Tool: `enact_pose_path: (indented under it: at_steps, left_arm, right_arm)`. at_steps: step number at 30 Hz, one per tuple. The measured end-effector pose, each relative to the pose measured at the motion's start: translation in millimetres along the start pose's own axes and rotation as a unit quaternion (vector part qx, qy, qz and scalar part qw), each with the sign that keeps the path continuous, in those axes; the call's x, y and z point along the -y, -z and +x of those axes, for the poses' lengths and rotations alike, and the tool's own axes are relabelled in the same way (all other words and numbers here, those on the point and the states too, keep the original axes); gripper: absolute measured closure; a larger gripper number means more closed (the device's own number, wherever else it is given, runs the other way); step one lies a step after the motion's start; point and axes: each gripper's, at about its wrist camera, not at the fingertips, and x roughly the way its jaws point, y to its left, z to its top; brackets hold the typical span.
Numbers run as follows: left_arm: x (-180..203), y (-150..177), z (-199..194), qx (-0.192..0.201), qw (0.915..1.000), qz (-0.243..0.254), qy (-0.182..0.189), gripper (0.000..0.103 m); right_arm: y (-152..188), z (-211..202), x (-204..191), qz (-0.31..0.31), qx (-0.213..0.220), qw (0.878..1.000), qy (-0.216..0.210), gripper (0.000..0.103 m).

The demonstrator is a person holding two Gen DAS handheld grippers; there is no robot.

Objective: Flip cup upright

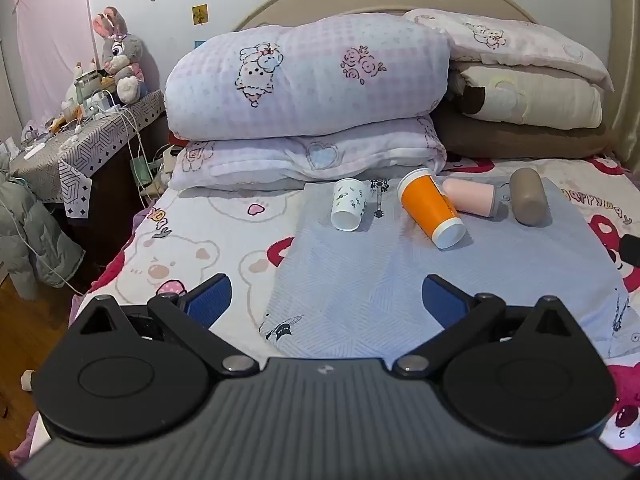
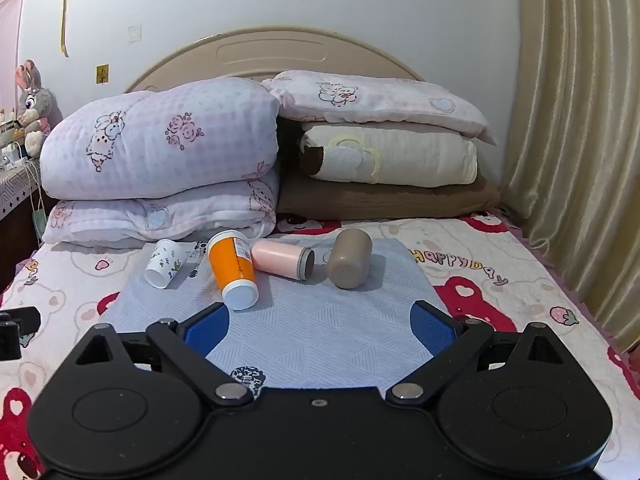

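A bed (image 2: 460,280) in bear-print sheets carries a grey mat (image 2: 320,340), with folded quilts (image 2: 160,152) and pillows (image 2: 384,152) stacked against the headboard (image 2: 272,52). A plush rabbit (image 1: 118,56) sits on a cluttered side surface (image 1: 80,148) left of the bed

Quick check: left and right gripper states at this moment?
Left gripper: open, holding nothing, short of the cups.
Right gripper: open, holding nothing.
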Motion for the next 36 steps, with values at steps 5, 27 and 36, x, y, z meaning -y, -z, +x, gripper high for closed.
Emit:
enact_pose_path:
  at_steps: [5,27,36]
  left_arm:
    - [1.2,-2.1,2.1,-0.005,1.0,0.003,0.006,0.0]
    - [-1.1,3.2,1.1,0.013,0.9998,-0.01,0.013,0.0]
    - [-1.5,4.1,1.3,0.014,0.9998,-0.011,0.013,0.0]
  right_arm:
    - [-1.5,-0.9,-0.9,0.0,0.0,1.0,-0.003,0.004]
    - [0.7,-7.4,2.1,-0.008,0.019,1.0,-0.01,0.0]
    - [0.8,-9.0,0.2,-0.007,0.022,1.0,-0.01,0.0]
